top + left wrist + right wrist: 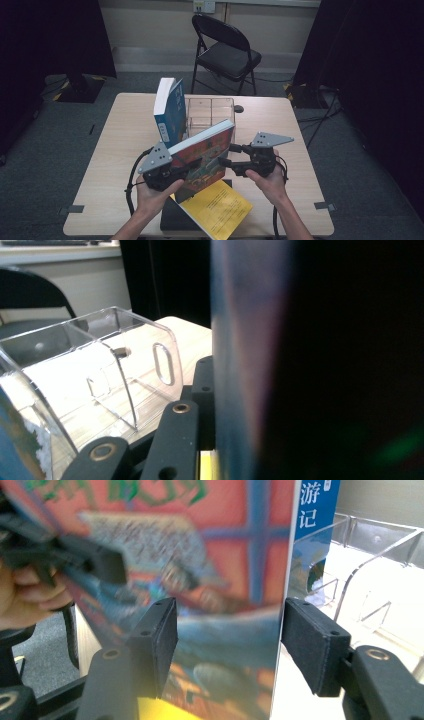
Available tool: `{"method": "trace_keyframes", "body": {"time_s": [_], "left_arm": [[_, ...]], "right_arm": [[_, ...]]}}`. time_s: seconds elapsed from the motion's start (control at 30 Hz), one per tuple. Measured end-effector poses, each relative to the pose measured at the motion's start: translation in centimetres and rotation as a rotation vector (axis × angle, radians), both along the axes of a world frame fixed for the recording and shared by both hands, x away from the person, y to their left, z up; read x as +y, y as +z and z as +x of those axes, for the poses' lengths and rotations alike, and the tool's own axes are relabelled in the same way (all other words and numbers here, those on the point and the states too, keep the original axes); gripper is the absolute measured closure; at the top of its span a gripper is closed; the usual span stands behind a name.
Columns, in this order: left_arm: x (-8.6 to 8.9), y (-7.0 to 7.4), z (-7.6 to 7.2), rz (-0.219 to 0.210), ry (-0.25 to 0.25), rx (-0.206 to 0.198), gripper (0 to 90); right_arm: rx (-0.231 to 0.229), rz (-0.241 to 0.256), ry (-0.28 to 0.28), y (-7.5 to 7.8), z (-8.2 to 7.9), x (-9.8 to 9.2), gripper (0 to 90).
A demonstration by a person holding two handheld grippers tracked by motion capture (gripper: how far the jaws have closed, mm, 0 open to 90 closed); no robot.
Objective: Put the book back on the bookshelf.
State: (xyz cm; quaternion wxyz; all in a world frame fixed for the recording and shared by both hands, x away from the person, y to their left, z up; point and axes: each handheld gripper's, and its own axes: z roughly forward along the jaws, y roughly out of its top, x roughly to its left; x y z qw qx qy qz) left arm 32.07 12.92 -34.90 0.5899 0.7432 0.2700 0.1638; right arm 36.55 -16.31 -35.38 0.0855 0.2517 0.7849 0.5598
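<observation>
A pale wooden table stands on grey carpet, a black folding chair beyond its far edge. On it sit a clear acrylic rack, an upright blue book and a yellow booklet. The left gripper, raised above the near side, clamps a tilted red-covered book. The right gripper points left, its jaws spread astride the book's right edge.
</observation>
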Motion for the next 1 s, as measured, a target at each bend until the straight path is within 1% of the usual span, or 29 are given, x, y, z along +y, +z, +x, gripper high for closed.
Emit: {"method": "trace_keyframes", "body": {"time_s": [0.13, 0.2, 0.27, 0.3, 0.37, 0.4, 0.57, 0.6, 0.73, 0.83, 0.9, 1.0], "left_arm": [[0.2, 0.1, 0.6, -0.013, 0.023, 0.025, 74.7], [0.2, 0.2, 0.7, -0.005, 0.027, 0.021, 74.7], [0.2, 0.4, 0.9, 0.011, 0.043, 0.016, 74.7], [0.2, 0.5, 1.1, 0.003, 0.044, 0.022, 74.7], [0.4, 0.6, 1.3, 0.003, 0.063, 0.028, 74.7], [0.5, 0.6, 1.5, -0.006, 0.066, 0.031, 74.7], [1.0, 1.0, 2.0, -0.016, 0.106, 0.037, 74.7], [1.0, 1.0, 2.1, -0.018, 0.111, 0.038, 74.7], [1.1, 1.2, 2.8, -0.019, 0.134, 0.044, 74.7], [1.2, 1.4, 3.2, -0.009, 0.155, 0.043, 74.7], [1.3, 1.7, 3.3, -0.01, 0.174, 0.041, 74.7], [1.7, 2.0, 3.6, 0.0, 0.185, 0.029, 74.7]], "right_arm": [[0.012, -0.019, -0.021, -0.4, -0.8, -1.3, 38.4], [0.018, -0.021, -0.039, -0.7, -1.1, -2.0, 38.0], [0.026, -0.02, -0.057, -1.1, -1.4, -2.9, 38.0], [0.032, -0.019, -0.068, -1.2, -1.6, -3.4, 37.9], [0.045, -0.017, -0.085, -1.7, -2.0, -4.2, 37.3], [0.053, -0.019, -0.092, -1.9, -2.2, -4.6, 36.6], [0.076, -0.019, -0.136, -3.1, -3.1, -6.2, 33.7], [0.089, -0.017, -0.138, -3.3, -3.2, -6.5, 33.0], [0.114, -0.018, -0.156, -4.1, -3.5, -7.2, 32.6], [0.122, -0.021, -0.159, -4.4, -3.6, -7.3, 32.6], [0.122, -0.022, -0.158, -4.5, -3.5, -7.2, 32.6], [0.124, -0.027, -0.157, -4.6, -3.4, -7.1, 32.6]]}}
